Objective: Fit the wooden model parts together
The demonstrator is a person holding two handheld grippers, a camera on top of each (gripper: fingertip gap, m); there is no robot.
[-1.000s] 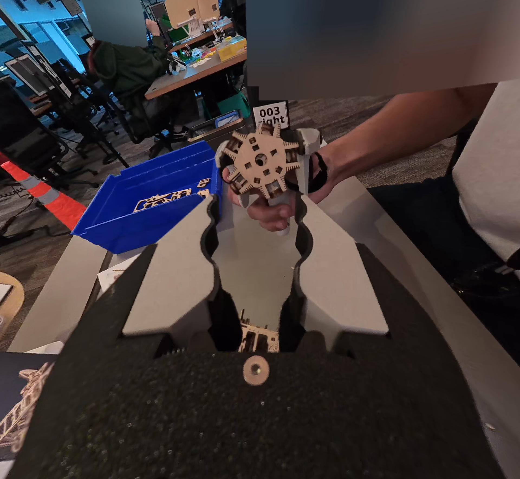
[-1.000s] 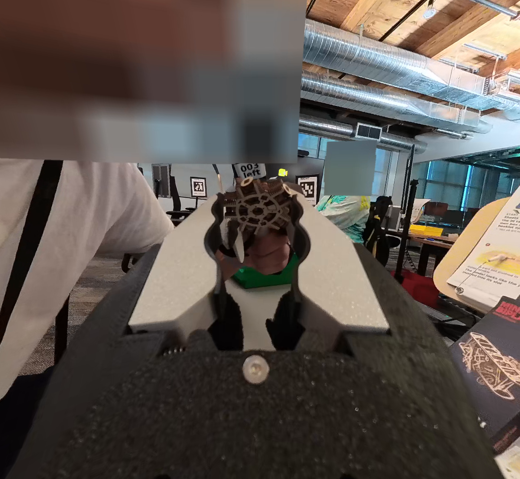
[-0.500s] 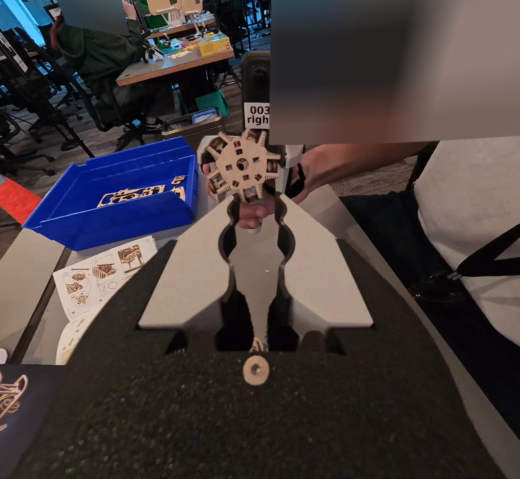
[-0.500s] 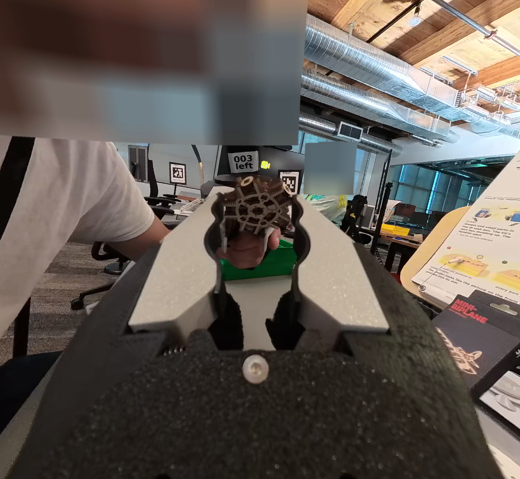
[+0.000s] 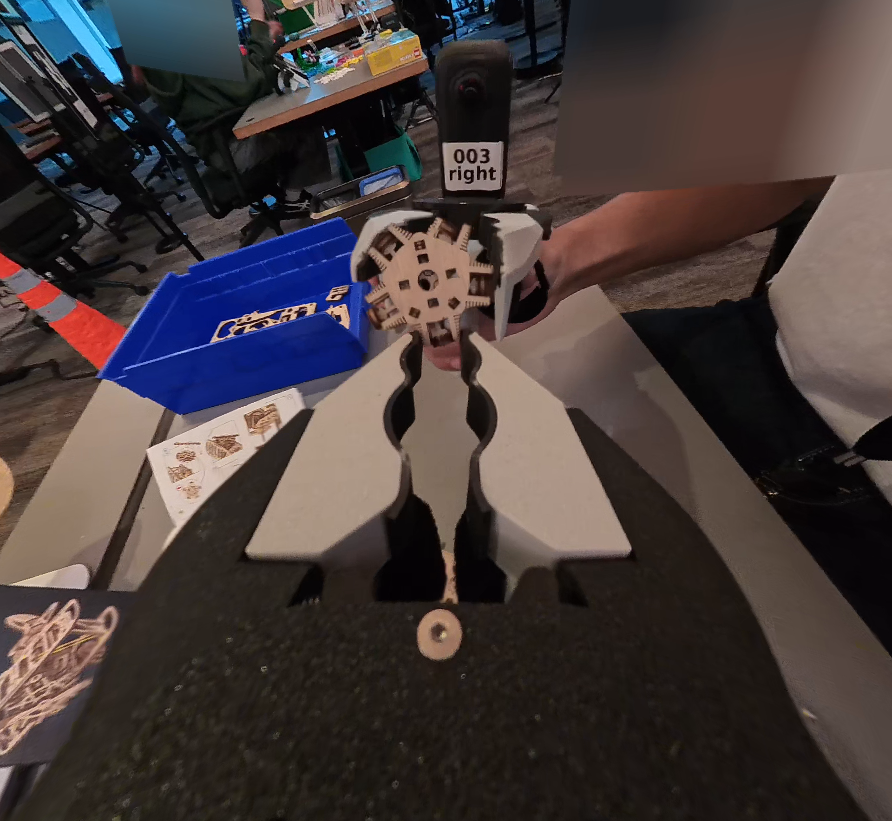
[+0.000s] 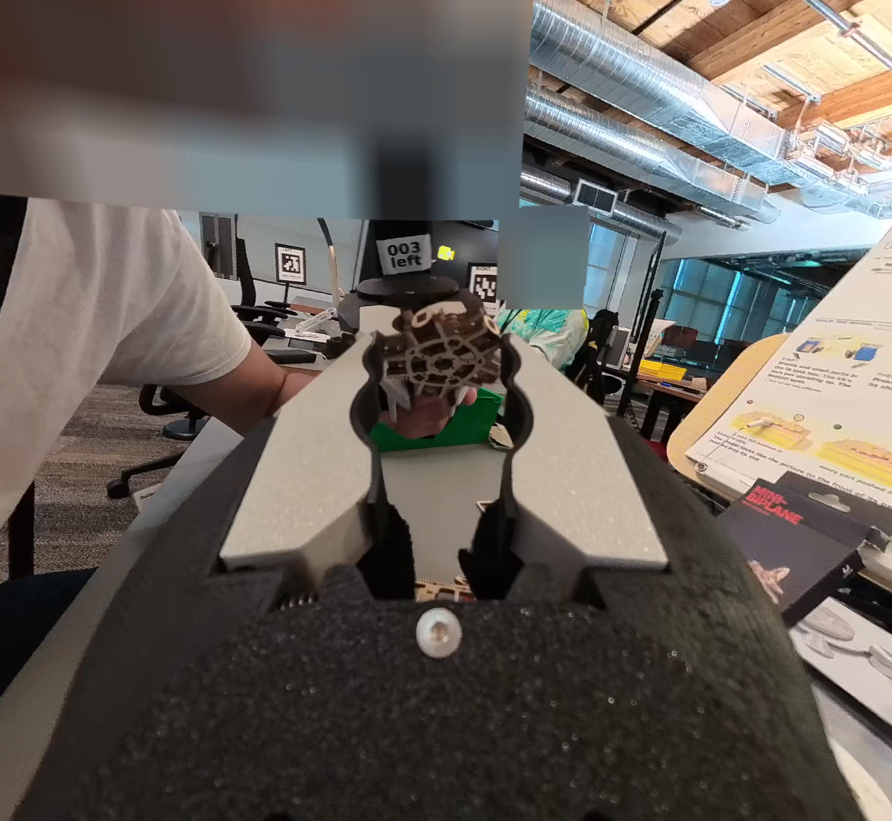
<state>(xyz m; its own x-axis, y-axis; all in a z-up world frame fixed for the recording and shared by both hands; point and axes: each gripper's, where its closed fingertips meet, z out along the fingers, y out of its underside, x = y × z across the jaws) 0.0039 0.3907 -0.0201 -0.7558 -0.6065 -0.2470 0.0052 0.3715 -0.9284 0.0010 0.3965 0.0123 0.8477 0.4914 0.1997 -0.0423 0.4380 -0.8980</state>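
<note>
The wooden radial assembly (image 5: 427, 286) is held in the air between the two grippers, over the table (image 5: 603, 363); it looks light and brittle, so it is best gripped by its solid hub disc, not the thin toothed spokes. The right gripper (image 6: 439, 363) clasps it at the sides, while the left gripper (image 5: 437, 349), fingers narrowed, pinches its lower edge.

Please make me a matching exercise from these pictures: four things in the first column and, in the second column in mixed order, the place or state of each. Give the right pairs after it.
1. wooden wheel part
2. blue bin
3. instruction sheet
4. green bin

A. flat on the table, printed side up
B. behind the held part, in the right wrist view
C. clamped in the right hand-held gripper
D. holds wooden sheets

Pairs: 1-C, 2-D, 3-A, 4-B
</note>
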